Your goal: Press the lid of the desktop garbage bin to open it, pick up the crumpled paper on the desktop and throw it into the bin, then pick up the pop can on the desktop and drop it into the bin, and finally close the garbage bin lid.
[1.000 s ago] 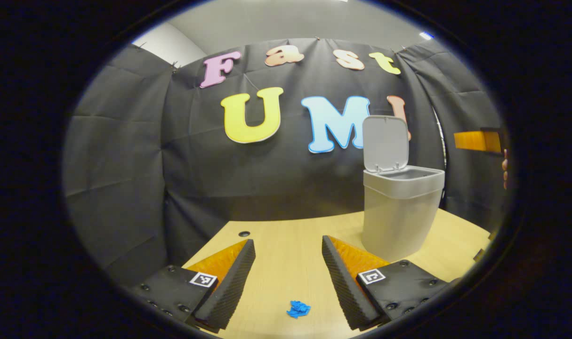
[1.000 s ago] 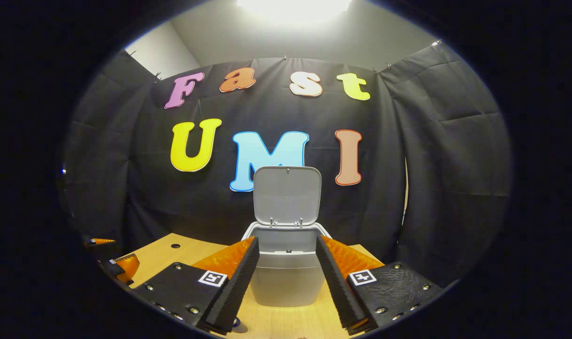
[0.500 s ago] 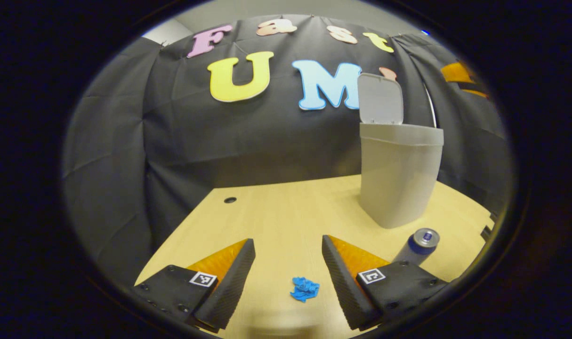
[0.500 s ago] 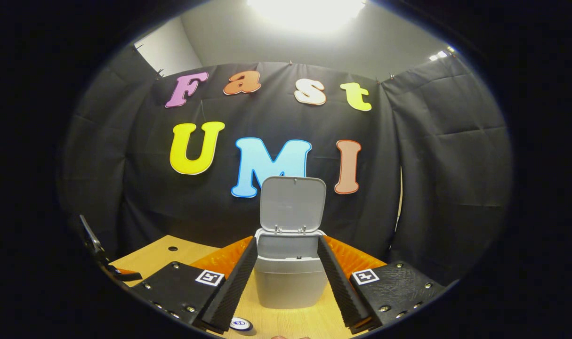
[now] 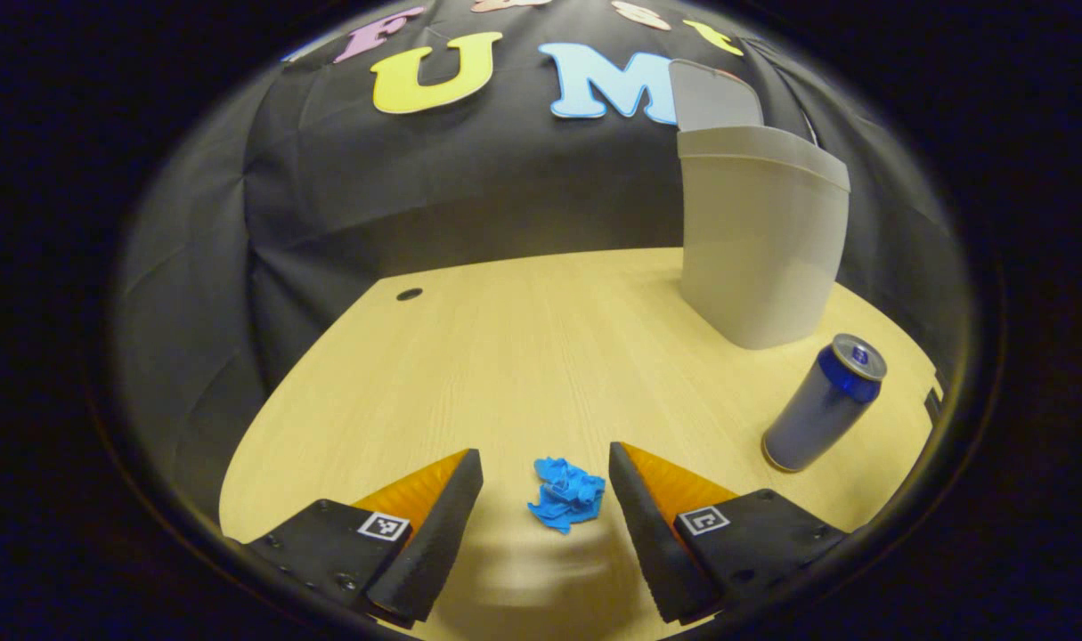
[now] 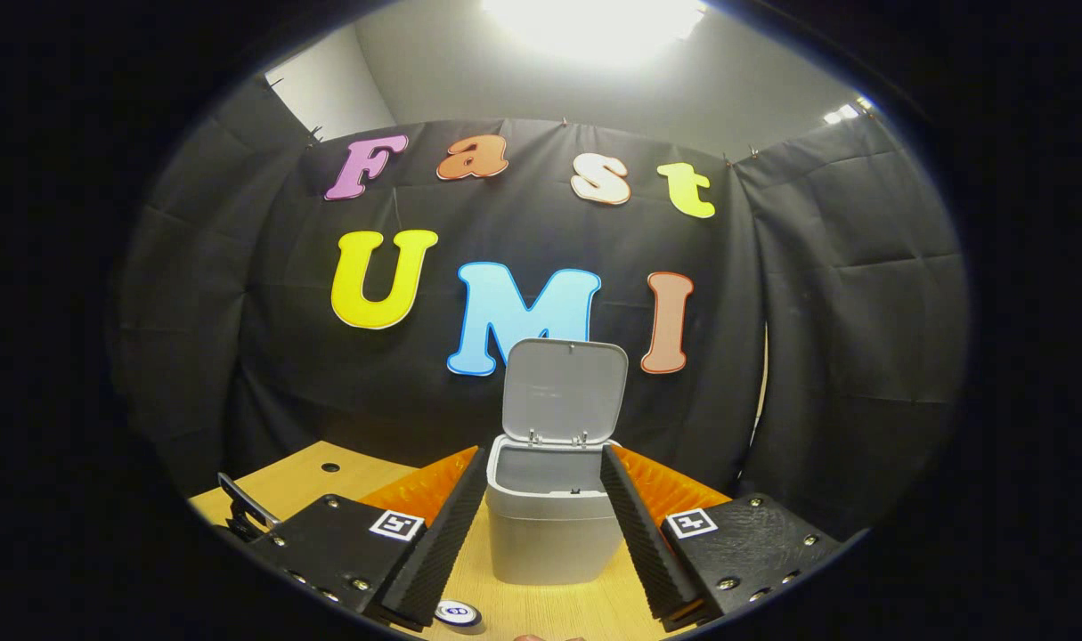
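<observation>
In the left gripper view a blue crumpled paper [image 5: 565, 492] lies on the wooden desk [image 5: 505, 356], between the fingertips of my open left gripper [image 5: 546, 476], untouched by either finger. A blue and silver pop can [image 5: 823, 403] stands upright to the right of it. Behind the can stands the grey garbage bin [image 5: 759, 240] with its lid [image 5: 711, 96] up. In the right gripper view the garbage bin [image 6: 549, 525] stands straight ahead with its lid [image 6: 565, 389] raised. My right gripper [image 6: 545, 494] is open and held back from the bin. The pop can's top [image 6: 457, 612] peeks out at the bottom.
A small round hole [image 5: 409, 294] sits in the desk near its far left edge. Black cloth walls close the booth behind and on both sides. Part of the left gripper's body [image 6: 247, 512] shows at the lower left of the right gripper view.
My left gripper has tilted down and moved forward, so the blue paper now lies between its fingertips and the can has come into view. My right gripper has drawn back slightly from the bin.
</observation>
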Demonstrator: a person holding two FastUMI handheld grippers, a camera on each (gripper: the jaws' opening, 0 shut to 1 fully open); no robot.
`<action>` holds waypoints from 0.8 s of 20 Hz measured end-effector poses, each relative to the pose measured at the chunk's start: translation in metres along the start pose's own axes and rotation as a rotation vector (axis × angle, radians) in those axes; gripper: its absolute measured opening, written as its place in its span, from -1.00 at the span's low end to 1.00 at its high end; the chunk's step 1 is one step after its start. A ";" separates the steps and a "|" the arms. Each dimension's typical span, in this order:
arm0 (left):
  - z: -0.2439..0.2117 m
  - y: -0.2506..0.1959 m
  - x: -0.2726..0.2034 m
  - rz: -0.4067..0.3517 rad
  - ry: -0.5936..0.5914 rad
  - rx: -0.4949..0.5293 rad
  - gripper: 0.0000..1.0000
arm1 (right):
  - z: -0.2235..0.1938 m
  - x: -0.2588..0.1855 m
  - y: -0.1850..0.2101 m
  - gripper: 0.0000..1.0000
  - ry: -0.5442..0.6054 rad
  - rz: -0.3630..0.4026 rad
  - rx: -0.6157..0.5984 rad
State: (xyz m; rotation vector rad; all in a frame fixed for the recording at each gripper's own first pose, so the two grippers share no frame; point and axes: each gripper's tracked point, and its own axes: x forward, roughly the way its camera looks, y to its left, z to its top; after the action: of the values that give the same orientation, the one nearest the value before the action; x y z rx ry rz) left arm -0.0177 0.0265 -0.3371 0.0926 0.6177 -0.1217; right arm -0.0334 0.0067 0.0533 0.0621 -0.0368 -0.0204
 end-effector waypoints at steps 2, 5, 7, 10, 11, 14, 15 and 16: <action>-0.005 -0.005 0.002 0.001 0.014 -0.001 0.87 | 0.000 0.001 -0.004 0.67 -0.004 0.002 0.011; -0.015 -0.007 0.009 0.003 0.041 -0.006 0.93 | -0.006 0.002 -0.012 0.67 0.007 0.001 0.023; -0.020 -0.011 0.013 0.001 0.056 -0.008 0.93 | -0.009 0.000 -0.018 0.67 0.013 0.001 0.024; -0.025 -0.016 0.020 0.002 0.075 -0.008 0.52 | -0.013 -0.004 -0.029 0.67 0.021 -0.007 0.014; -0.027 -0.018 0.020 0.001 0.081 -0.012 0.35 | -0.014 -0.005 -0.031 0.67 0.028 -0.004 0.015; -0.031 -0.022 0.023 0.001 0.100 -0.033 0.40 | -0.018 -0.010 -0.042 0.67 0.033 -0.006 0.014; -0.034 -0.023 0.024 0.007 0.112 -0.037 0.32 | -0.017 -0.011 -0.046 0.67 0.029 -0.009 0.014; -0.035 -0.024 0.025 0.007 0.114 -0.037 0.24 | -0.016 -0.012 -0.050 0.67 0.025 -0.011 0.015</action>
State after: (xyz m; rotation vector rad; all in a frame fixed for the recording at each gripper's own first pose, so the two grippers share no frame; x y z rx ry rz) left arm -0.0214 0.0052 -0.3814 0.0659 0.7335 -0.0984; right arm -0.0453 -0.0416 0.0340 0.0778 -0.0112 -0.0300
